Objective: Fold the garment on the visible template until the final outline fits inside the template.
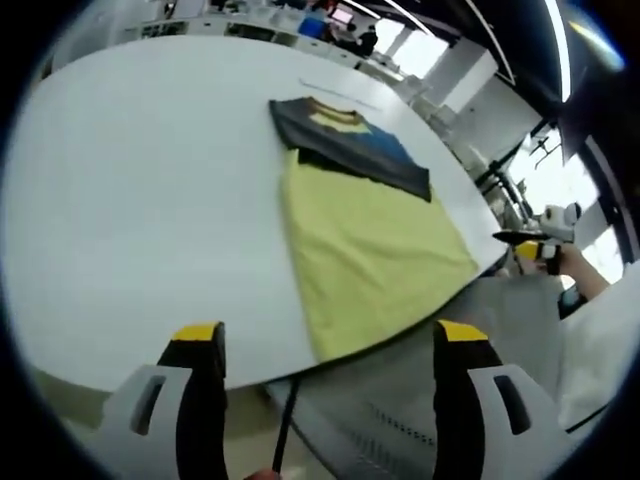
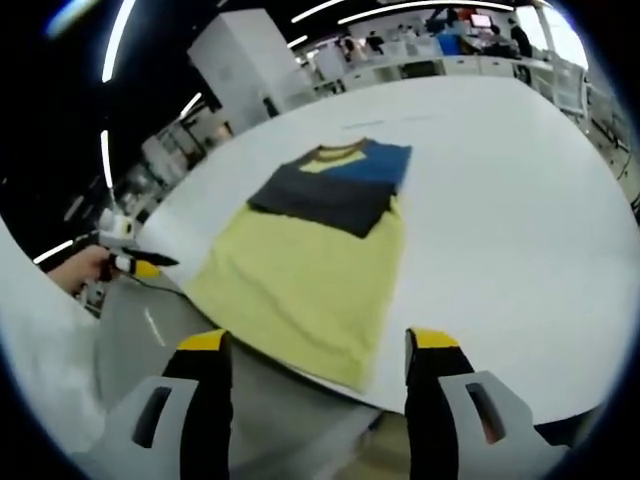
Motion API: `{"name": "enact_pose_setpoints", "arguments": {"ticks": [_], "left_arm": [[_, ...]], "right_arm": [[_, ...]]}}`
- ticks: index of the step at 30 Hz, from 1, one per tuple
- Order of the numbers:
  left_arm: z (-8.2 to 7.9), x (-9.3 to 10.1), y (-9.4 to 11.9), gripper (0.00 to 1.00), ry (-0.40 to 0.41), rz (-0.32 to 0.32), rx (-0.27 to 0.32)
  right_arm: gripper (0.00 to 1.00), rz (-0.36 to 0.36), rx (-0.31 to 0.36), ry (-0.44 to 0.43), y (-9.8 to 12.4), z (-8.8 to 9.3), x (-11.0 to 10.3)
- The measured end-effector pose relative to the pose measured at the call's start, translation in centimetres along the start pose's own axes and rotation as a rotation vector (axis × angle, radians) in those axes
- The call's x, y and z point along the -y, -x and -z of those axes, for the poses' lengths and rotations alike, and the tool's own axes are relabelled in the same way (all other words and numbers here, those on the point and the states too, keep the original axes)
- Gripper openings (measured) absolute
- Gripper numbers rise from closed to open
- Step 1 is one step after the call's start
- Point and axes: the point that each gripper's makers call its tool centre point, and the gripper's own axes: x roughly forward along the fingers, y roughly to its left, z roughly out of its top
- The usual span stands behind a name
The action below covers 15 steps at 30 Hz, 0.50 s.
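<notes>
Yellow shirt (image 1: 370, 250) lies partly folded on the white counter (image 1: 140, 200) — both left tongs (image 1: 325, 345) and right tongs (image 2: 312, 350) apart, empty.

- Your left gripper (image 1: 325, 350) has two black jaws capped with yellow tips, rising from pale grey housings with slotted openings.
- A thin black cable hangs down between those housings.
- Your right gripper (image 2: 315, 355) matches it: black jaws, yellow tips, grey slotted housings.
- You wear a white sleeve (image 2: 40, 340).
</notes>
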Motion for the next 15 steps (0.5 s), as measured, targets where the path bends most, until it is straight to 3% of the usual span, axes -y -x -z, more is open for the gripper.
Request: {"name": "enact_pose_setpoints", "arguments": {"ticks": [15], "left_arm": [[1.2, 0.6, -0.8, 0.72, 0.009, 0.027, -0.043]], "right_arm": [[0.67, -0.012, -0.031, -0.007, -0.9, 0.9, 0.1]]}}
